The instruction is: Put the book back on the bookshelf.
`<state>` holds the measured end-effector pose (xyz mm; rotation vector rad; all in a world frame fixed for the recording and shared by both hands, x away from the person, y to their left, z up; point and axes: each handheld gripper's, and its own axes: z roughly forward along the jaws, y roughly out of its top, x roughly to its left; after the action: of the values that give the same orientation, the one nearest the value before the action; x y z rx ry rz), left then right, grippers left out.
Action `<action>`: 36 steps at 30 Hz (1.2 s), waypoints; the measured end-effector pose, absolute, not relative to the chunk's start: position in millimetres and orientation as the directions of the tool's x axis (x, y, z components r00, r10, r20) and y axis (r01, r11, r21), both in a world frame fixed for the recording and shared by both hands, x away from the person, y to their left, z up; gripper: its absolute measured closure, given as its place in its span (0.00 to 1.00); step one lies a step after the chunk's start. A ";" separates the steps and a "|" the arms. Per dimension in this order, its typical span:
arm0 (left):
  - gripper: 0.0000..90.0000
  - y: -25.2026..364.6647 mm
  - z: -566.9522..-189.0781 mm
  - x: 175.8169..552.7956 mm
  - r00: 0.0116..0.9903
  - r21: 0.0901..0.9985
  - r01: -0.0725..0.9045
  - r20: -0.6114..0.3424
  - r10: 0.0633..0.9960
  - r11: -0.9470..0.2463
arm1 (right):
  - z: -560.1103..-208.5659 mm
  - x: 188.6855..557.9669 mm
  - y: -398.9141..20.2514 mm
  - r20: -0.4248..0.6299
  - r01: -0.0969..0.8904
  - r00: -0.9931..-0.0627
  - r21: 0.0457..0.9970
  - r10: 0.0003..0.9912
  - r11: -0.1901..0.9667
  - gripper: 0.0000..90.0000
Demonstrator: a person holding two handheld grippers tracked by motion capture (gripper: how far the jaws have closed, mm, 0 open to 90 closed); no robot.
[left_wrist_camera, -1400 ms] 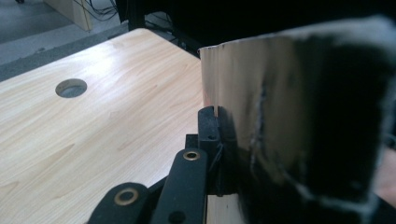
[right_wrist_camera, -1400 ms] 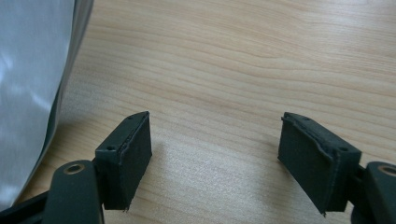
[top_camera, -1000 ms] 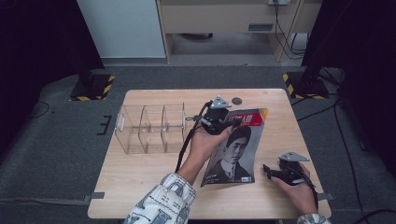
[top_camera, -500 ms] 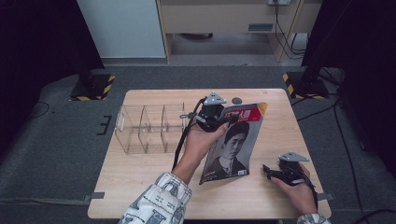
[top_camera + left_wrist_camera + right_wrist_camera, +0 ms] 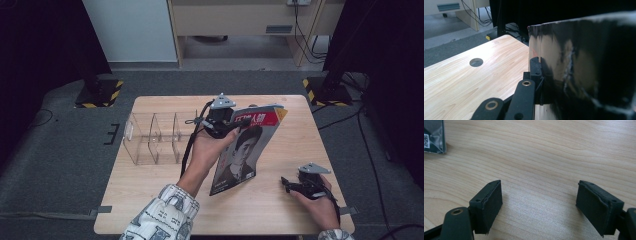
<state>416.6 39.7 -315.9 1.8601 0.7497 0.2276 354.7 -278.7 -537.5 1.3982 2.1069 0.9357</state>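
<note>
Black grippers w/ grey plates, black fingers [image 5: 487, 206]; white patterned sleeve [image 5: 162, 217].

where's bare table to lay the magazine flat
Bare wood lies along the near edge of the table, in front of the clear divider rack, and at the far right corner. The middle is crowded: the magazine, left gripper and right gripper.

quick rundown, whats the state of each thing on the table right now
magazine: tilted up, top edge lifted, bottom edge on the table
left gripper: shut on the magazine near its top edge
right gripper: open, holds nothing, low over the table
clear divider rack: upright, compartments empty
</note>
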 end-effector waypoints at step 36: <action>0.96 83.1 -305.4 406.0 0.767 0.902 0.390 -0.208 0.607 -0.184 | -537.4 353.9 -277.4 0.007 0.618 -0.401 0.740 0.916 0.265 0.24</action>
<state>406.0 83.1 -305.4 1.8075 0.7739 0.2338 353.9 -277.4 -537.4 1.3882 2.1158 0.9415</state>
